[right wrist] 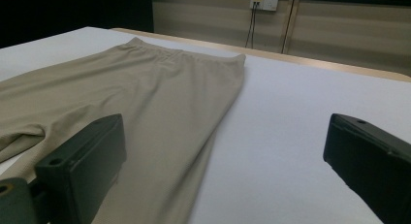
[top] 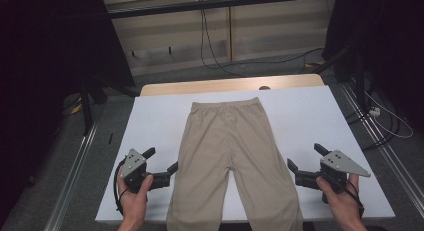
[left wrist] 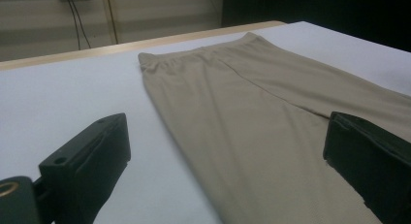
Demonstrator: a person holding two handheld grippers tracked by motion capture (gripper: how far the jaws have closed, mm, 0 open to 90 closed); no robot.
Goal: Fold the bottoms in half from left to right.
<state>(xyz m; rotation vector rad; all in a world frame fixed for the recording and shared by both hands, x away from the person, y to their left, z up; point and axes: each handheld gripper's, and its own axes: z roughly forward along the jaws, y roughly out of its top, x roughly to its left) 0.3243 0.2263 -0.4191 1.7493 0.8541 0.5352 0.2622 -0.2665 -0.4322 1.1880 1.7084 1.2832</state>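
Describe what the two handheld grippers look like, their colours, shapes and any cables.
The left gripper and right gripper are black, each with two blocky black jaws and a grey three-cornered plate dotted with small holes on top. A black cable trails from each. The person's forearms are bare, no sleeves.
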